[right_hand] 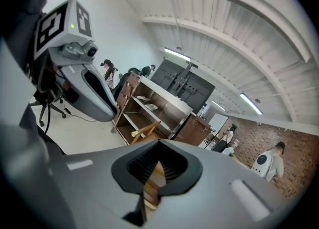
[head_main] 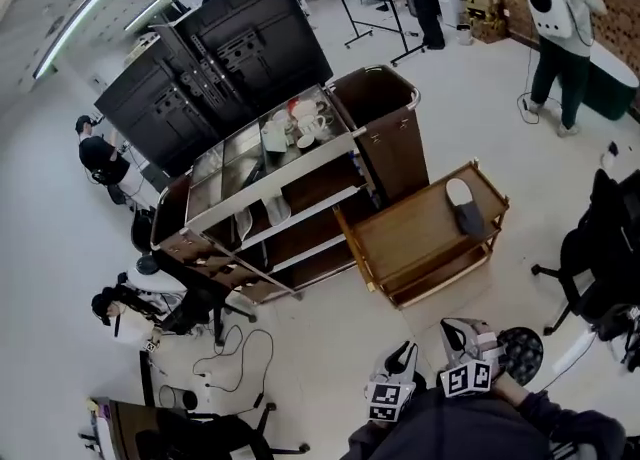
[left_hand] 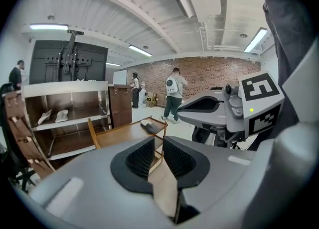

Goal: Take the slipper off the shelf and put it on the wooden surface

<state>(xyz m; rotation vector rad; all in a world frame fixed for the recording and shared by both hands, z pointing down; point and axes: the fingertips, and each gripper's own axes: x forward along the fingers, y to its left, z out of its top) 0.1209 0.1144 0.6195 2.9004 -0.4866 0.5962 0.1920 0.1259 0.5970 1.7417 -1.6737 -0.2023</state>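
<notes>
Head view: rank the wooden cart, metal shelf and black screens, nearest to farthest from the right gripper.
From the right gripper:
1. wooden cart, just ahead, centre-right.
2. metal shelf, behind the cart, to its left.
3. black screens, beyond the shelf, upper left.

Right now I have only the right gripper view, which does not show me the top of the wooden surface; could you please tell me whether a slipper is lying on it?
Observer: Yes. In the head view a slipper lies on the wooden surface, near its far right corner.
Operator: Thank you. I see only the body of the left gripper; is it carrying anything?
Observer: No. The left gripper view shows its jaws slightly apart with nothing between them.
</notes>
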